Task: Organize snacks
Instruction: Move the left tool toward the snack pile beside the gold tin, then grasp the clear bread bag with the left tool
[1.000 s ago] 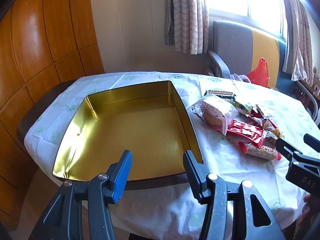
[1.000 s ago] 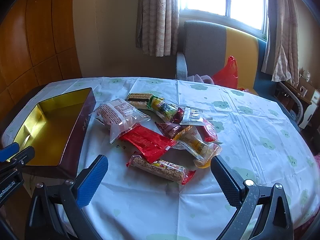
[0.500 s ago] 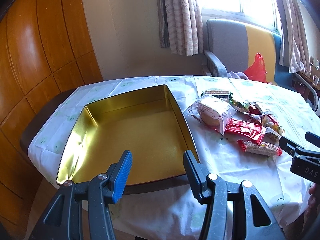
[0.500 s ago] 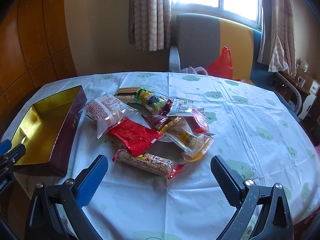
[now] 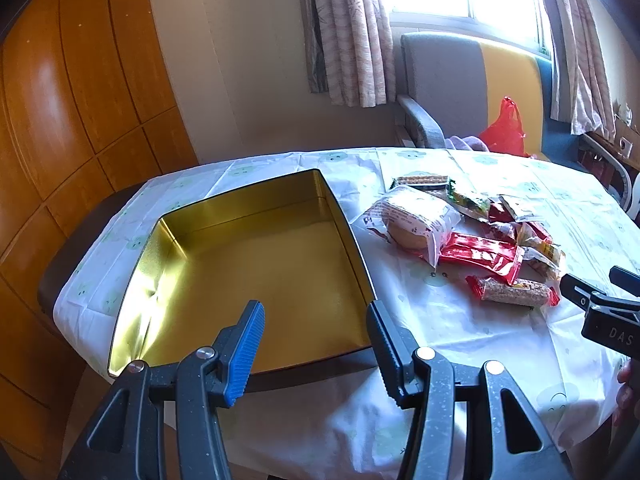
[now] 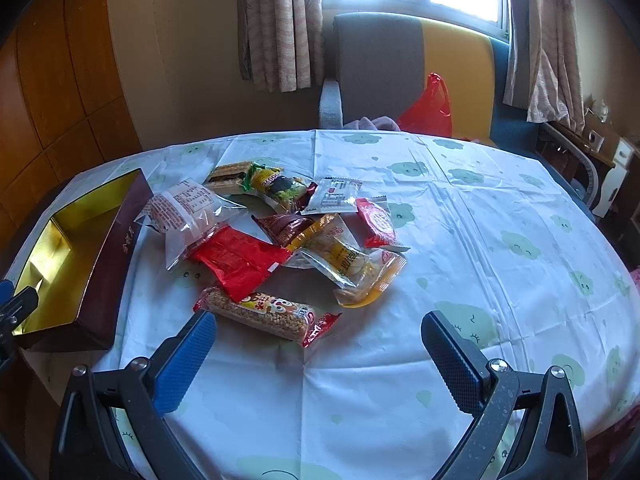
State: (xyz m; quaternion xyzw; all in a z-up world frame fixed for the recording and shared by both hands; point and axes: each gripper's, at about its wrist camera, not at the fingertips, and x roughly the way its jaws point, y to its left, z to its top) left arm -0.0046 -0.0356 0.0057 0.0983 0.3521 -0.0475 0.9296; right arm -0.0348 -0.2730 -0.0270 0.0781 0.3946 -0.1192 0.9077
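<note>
Step in hand: approach for the first pick. Nothing is in the gold-lined rectangular metal tin [image 5: 256, 264] yet; it sits empty at the table's 9 o'clock side in the right wrist view, with its dark maroon outer wall [image 6: 108, 268] facing the snacks.

The pile of wrapped snacks [image 6: 280, 232] lies on the white cloud-print tablecloth [image 6: 500, 248] just beside the tin, at about 11 to 12 o'clock from the right gripper [image 6: 318, 344]. The right gripper's jaws stand wide apart, nothing between them, and it hovers over the cloth. Nearest item: the sesame/grain bar in a clear wrapper with red ends [image 6: 266, 314], just ahead at 11 o'clock, lying crosswise. Behind it lie a shiny red foil packet [image 6: 240, 260], a clear bag with a round pastry and red print [image 6: 184, 212], and a yellow-orange clear pouch [image 6: 352, 268].

The left gripper [image 5: 316, 322] has its jaws partly apart and empty, and hangs over the near edge of the tin, not touching it as far as I can tell.

Next move, as a judgement: bring the right gripper forward and down to straddle the grain bar across its narrow width, close, lift, and carry it toward 9 o'clock into the tin. The wrapper is slippery and thin, so the grip should be on the bar body, not the crimped end. The left gripper may steady the tin.
</note>
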